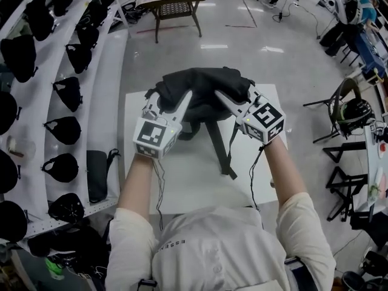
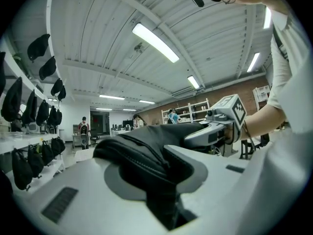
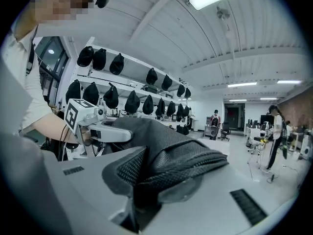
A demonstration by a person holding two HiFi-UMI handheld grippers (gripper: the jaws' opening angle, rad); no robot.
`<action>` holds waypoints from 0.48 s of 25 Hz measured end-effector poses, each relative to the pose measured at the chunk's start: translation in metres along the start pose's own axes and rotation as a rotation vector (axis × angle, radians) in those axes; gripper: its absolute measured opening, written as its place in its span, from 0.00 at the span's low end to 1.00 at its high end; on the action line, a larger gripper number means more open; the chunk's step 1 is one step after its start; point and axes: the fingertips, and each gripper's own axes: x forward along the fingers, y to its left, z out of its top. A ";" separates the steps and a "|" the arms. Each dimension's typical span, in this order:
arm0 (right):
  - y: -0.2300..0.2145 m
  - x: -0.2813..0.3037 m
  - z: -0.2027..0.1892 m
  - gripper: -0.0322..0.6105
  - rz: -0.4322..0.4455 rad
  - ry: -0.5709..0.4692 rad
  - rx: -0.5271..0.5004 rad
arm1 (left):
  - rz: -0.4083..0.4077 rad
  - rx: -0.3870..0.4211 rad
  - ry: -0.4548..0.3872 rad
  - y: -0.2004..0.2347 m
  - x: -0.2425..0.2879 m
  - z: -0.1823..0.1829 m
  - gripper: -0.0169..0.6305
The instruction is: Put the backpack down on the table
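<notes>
A black fabric backpack [image 1: 203, 90] is held up between two handheld grippers, over the far edge of a white square table [image 1: 182, 187]. Its straps [image 1: 219, 150] trail down. The left gripper [image 1: 183, 100] and right gripper [image 1: 223, 99] each have their jaws clamped on a fold of its fabric.
</notes>
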 end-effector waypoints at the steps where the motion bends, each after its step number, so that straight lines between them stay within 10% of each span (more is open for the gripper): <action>1: 0.000 0.001 -0.005 0.20 0.001 0.006 0.009 | -0.003 -0.007 0.008 0.000 0.001 -0.005 0.19; 12: 0.019 -0.010 -0.035 0.20 -0.011 0.018 0.078 | -0.044 -0.092 0.018 -0.019 -0.010 -0.032 0.19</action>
